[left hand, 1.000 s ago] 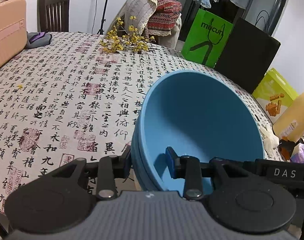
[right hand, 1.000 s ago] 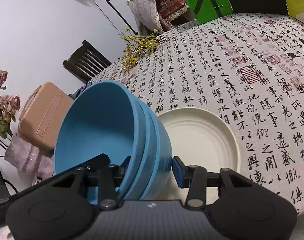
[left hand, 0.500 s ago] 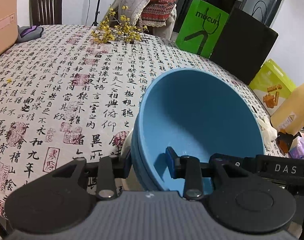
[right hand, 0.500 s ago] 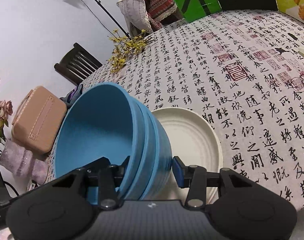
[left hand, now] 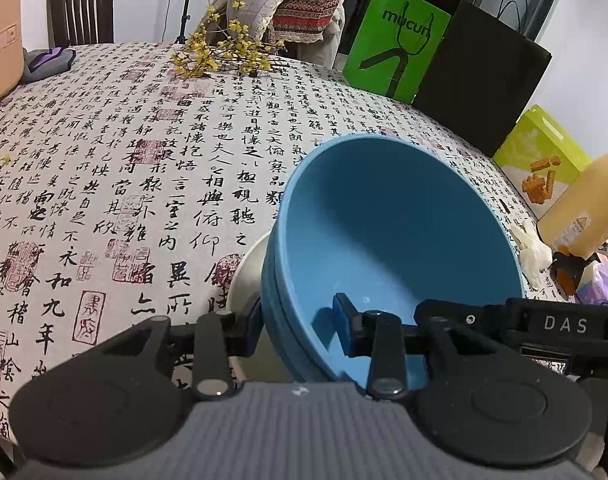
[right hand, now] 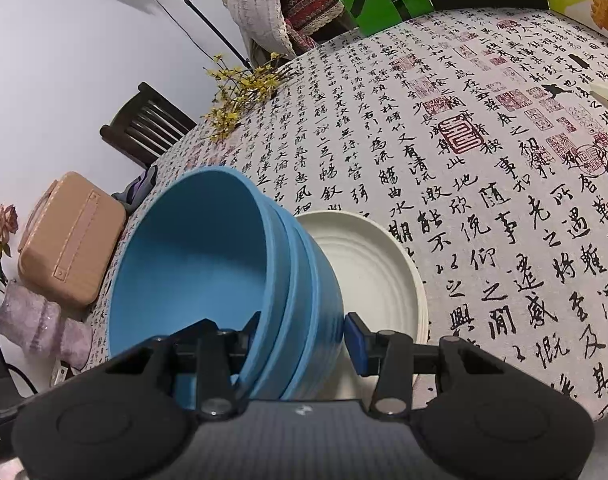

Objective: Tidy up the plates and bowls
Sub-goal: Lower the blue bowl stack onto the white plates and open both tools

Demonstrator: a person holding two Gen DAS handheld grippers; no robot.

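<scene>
Left wrist view showed the left hand-held gripper (left hand: 298,330) straddling the near wall of a nested stack of blue bowls (left hand: 388,232), one blue pad inside the smooth, matte hollow and the other against the outer side; its jaws had just been opening a little, and whether the pads pressed on the wall I could not tell. The stack sat tilted, its round mouth turned toward the camera, over the rim of a cream plate (left hand: 250,272) on the worktop (left hand: 116,184), which wore a pale cloth printed with black calligraphy and red seals. A sprig of yellow flowers (left hand: 220,56) lay near the far edge. In the right wrist view the right hand-held gripper (right hand: 304,336) gripped the bowls (right hand: 208,264) across their wall at a narrow setting, one finger inside, the blue pad pressed on the ridged outer shell where three stacked rims showed. The plate (right hand: 372,276), round with concentric ridges, lay flat on the cloth just beside and partly under the bowls. A tan case (right hand: 70,240) stood at the worktop's far left.
</scene>
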